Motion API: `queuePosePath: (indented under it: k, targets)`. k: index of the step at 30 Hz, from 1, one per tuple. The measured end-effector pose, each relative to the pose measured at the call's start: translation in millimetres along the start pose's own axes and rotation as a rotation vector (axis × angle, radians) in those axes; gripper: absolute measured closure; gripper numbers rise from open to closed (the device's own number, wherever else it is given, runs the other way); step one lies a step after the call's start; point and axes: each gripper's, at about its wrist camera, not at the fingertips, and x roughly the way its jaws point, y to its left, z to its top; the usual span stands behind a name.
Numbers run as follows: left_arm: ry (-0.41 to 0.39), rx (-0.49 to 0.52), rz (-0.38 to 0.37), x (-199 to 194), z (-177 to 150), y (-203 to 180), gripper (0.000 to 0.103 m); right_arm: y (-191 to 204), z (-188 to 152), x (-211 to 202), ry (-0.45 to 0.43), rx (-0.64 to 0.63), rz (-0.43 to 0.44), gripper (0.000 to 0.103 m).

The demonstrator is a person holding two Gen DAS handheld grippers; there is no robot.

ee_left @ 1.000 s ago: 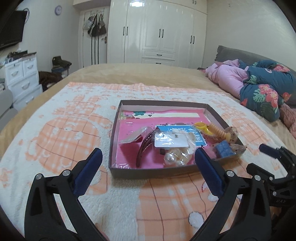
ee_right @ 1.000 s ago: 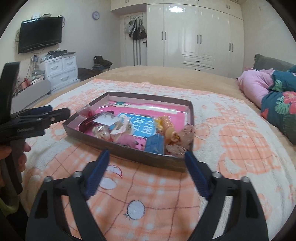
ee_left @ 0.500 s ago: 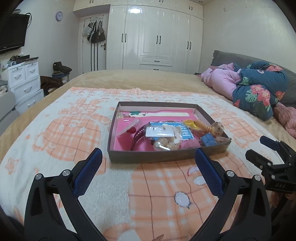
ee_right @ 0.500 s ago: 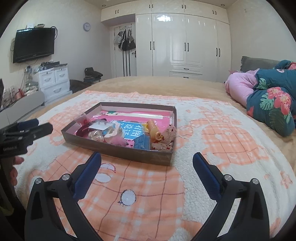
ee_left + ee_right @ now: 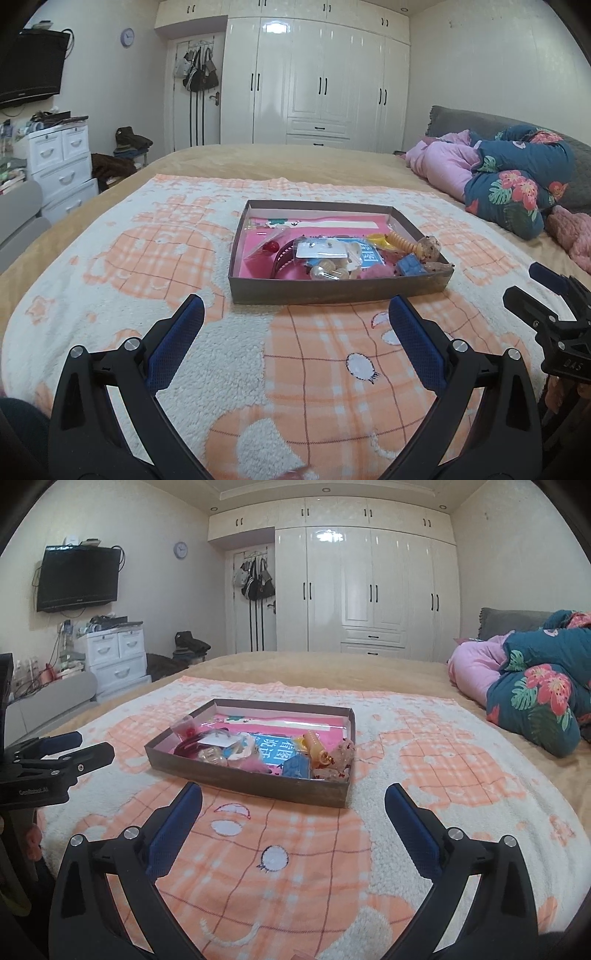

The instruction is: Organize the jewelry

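Both my left fingers and right fingers are released, empty, hovering short of the tray mid-blanket on the bed. Jewelry looks small, light, slippery in plastic bags; pinch a bag edge gently.

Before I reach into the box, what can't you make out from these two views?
- Shallow brown cardboard box, left wrist view: near wall hides the closest floor strip.
- Clear plastic packets, both views: contents too small to identify.
- Blue printed card, right wrist view: partly buried under trinkets.
- Right tongs, left wrist view: cut by the edge.
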Motion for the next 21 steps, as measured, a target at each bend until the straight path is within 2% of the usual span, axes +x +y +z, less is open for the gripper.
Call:
queuePosePath:
  k: [5,13,21]
  targets:
    - [-0.023,0.002,0.008,-7,-1,-2,0.011,3,-5,-12,-0.031,-0.004,-0.026,0.007]
    - [-0.074,0.018,0.001,-23,-4,-9,0.011,8,-8,-35,-0.129,-0.011,-0.077,0.006]
    - [-0.107,0.028,-0.012,-32,-8,-15,0.011,12,-10,-51,-0.196,-0.014,-0.079,0.006]
